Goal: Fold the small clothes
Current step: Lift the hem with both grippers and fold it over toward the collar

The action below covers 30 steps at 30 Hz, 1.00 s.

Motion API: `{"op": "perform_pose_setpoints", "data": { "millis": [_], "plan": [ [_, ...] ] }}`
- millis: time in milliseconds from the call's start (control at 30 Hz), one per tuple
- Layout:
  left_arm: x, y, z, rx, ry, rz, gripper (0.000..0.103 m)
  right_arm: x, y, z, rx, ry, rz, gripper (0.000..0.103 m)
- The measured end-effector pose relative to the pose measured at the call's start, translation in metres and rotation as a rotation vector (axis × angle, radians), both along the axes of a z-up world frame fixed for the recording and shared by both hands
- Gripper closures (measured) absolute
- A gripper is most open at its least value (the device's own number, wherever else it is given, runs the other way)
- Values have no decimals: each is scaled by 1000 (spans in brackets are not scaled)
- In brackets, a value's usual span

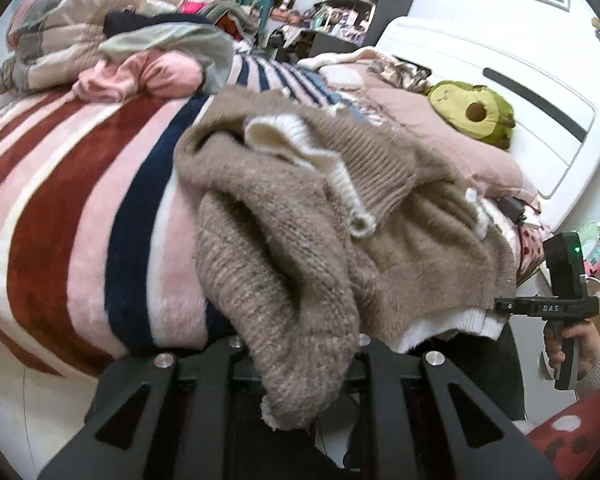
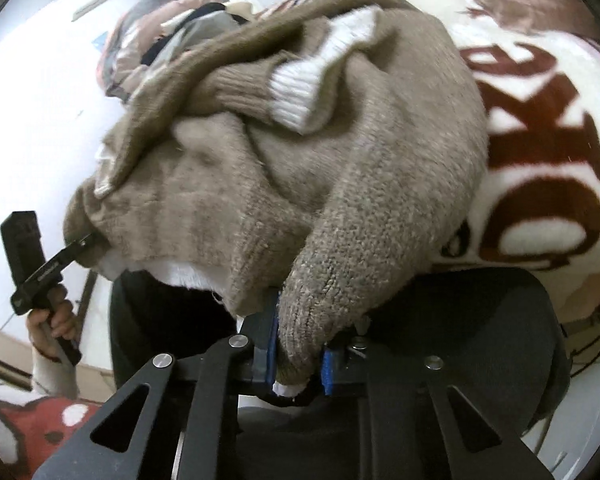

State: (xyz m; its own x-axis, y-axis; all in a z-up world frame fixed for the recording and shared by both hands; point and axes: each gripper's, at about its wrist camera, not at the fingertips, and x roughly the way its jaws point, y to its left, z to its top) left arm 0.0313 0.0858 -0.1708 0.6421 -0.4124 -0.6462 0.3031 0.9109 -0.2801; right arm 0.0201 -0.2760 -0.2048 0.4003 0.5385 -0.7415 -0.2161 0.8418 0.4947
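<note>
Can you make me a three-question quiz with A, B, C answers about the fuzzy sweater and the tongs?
1. Where does the avocado plush lie?
A. by the white headboard
B. on the floor
C. inside the sweater

2. What colour are the sweater cuffs?
A. red
B. white
C. navy

3. What are the right tongs doing?
A. hanging open
B. shut on the sweater
C. shut on a sock

Answers:
1 A: it rests on the pink bedding beside the headboard.
2 B: white ribbed cuffs show on the brown knit.
3 B: the blue pads pinch the brown knit. The left tongs also hold it.
</note>
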Motion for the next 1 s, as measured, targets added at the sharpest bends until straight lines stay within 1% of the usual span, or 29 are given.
{"op": "perform_pose_setpoints", "data": {
  "millis": [200, 333, 467, 633, 767, 867, 1000],
  "plan": [
    [8, -5, 30, -21, -85, -40, 89, 8, 4, 19, 107, -63, 33, 94],
    [16, -9, 49, -23, -135, -57, 90, 13, 14, 41, 154, -141, 76, 94],
    [27, -12, 63, -17, -170, -59, 90, 17, 24, 63, 152, -223, 109, 94],
    [39, -15, 77, -11, -209, -58, 91, 24, 14, 83, 173, -304, 127, 95],
    [49, -16, 85, -7, -223, -46, 91, 41, 18, 97, 165, -342, 123, 96],
    [60, -13, 92, -19, -227, -27, 91, 46, 7, 104, 184, -360, 100, 96],
    [74, -10, 101, -18, -242, 2, 91, 68, 1, 117, 198, -382, 56, 96]
  ]
}}
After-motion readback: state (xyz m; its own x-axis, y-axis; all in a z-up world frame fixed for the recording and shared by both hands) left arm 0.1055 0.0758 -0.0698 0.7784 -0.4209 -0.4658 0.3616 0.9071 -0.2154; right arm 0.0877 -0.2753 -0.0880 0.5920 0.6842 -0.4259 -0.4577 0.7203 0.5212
